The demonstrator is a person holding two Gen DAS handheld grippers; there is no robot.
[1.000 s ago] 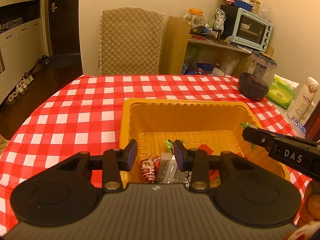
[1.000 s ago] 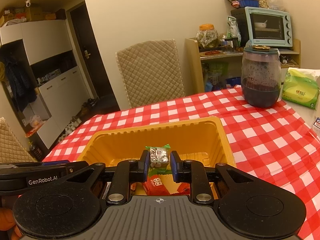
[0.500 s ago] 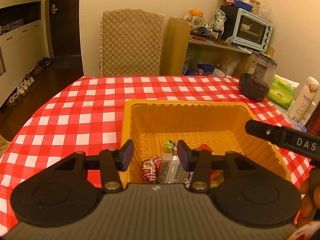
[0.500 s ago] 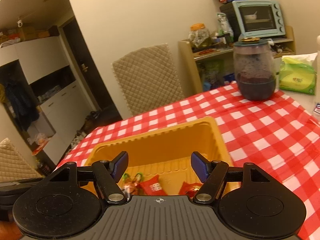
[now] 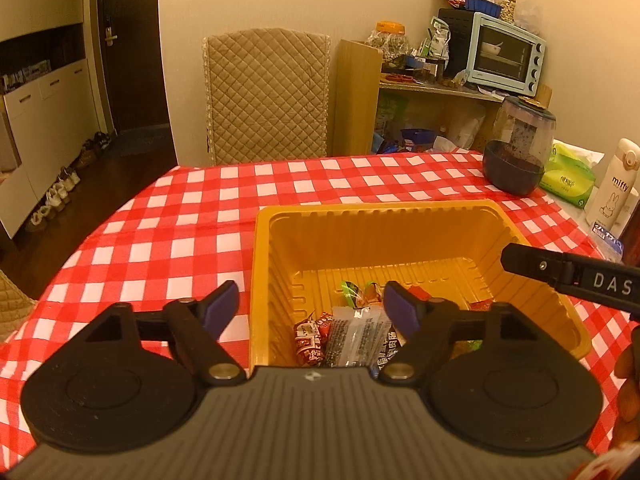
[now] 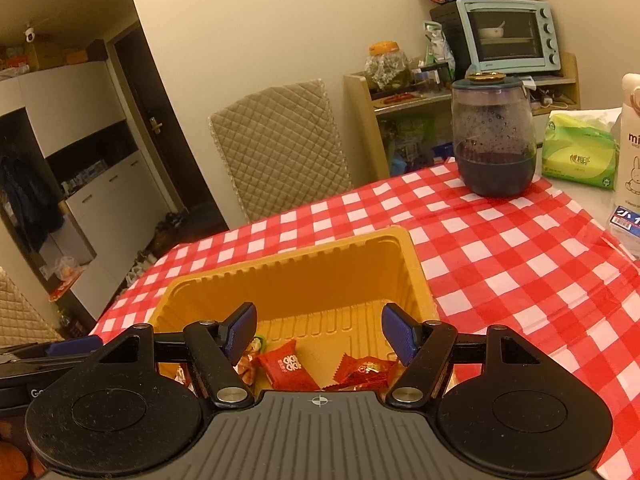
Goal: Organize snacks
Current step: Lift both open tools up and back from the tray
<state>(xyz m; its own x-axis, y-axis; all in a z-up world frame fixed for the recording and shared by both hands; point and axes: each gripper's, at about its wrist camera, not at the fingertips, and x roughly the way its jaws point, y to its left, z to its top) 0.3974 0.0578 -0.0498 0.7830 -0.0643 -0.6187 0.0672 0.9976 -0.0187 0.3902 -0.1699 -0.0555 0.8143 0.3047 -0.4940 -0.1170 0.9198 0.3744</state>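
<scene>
An orange plastic tray (image 5: pixel 404 236) sat on the surface under a red-and-white checked cloth (image 5: pixel 168 216), and all the snacks in view lay inside it, gathered at its near end. Seen from the left wrist, a clear wrapper with dark print (image 5: pixel 356 334) lay beside a small red-and-white packet (image 5: pixel 308 342), with a green-wrapped sweet (image 5: pixel 349 290) farther in. The right wrist view showed a red packet with white lettering (image 6: pixel 285 368) and a crumpled red wrapper (image 6: pixel 366 372) flat on the tray floor.

The left tongs (image 5: pixel 316 308) hung over the tray's near left corner, their jaws opening, with nothing between them. The right tongs (image 6: pixel 318 330) stood apart over the near edge, empty, the snacks lying below them.

At the far right of the surface stood a lidded glass jar (image 6: pixel 494 140), its lower part filled with something dark. Beside it lay a green tissue pack (image 6: pixel 580 152) and a white bottle (image 5: pixel 616 184).
</scene>
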